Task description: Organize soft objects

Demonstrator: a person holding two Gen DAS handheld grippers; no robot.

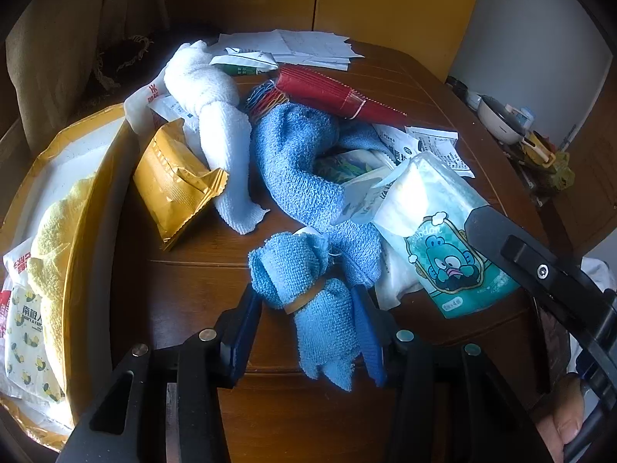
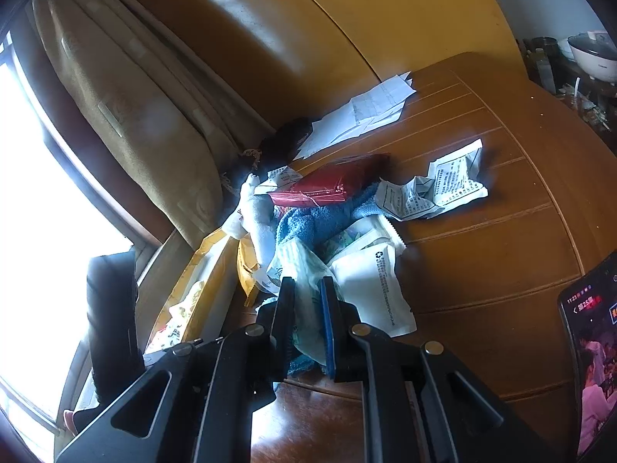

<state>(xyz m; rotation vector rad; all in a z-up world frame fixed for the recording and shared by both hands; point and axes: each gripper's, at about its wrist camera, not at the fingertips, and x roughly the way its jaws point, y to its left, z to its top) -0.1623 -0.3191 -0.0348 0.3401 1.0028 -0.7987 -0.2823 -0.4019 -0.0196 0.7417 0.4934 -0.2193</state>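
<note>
Between the fingers of the left gripper [image 1: 308,332] sits a small blue cloth bundle [image 1: 308,301] tied with a rubber band [image 1: 304,300]; the right pad touches its side, while the left pad stands just clear, so a firm pinch cannot be confirmed. It rests on the brown wooden surface [image 1: 185,297]. Beyond it a longer blue towel [image 1: 297,166] curls across the pile, with a knotted white towel [image 1: 216,112] to its left and a gold foil packet [image 1: 177,181] beside that. A red packet [image 1: 331,94] lies on top at the back, near white papers [image 1: 300,48]. At left a yellow tray [image 1: 81,239] holds a yellow cloth [image 1: 58,239] and printed sachets. At right the tip of the right gripper [image 1: 486,227] touches a tissue pack [image 1: 443,239] with a cartoon print.

From the right wrist, the right gripper [image 2: 308,289] is nearly pressed together, pinching the pale tissue pack [image 2: 304,270]. A white sachet [image 2: 378,285] lies just beside it, the blue towel [image 2: 308,223] and red packet [image 2: 331,185] behind, crumpled leaflets [image 2: 435,189] to the right, and a lit phone [image 2: 594,351] at the right edge.
</note>
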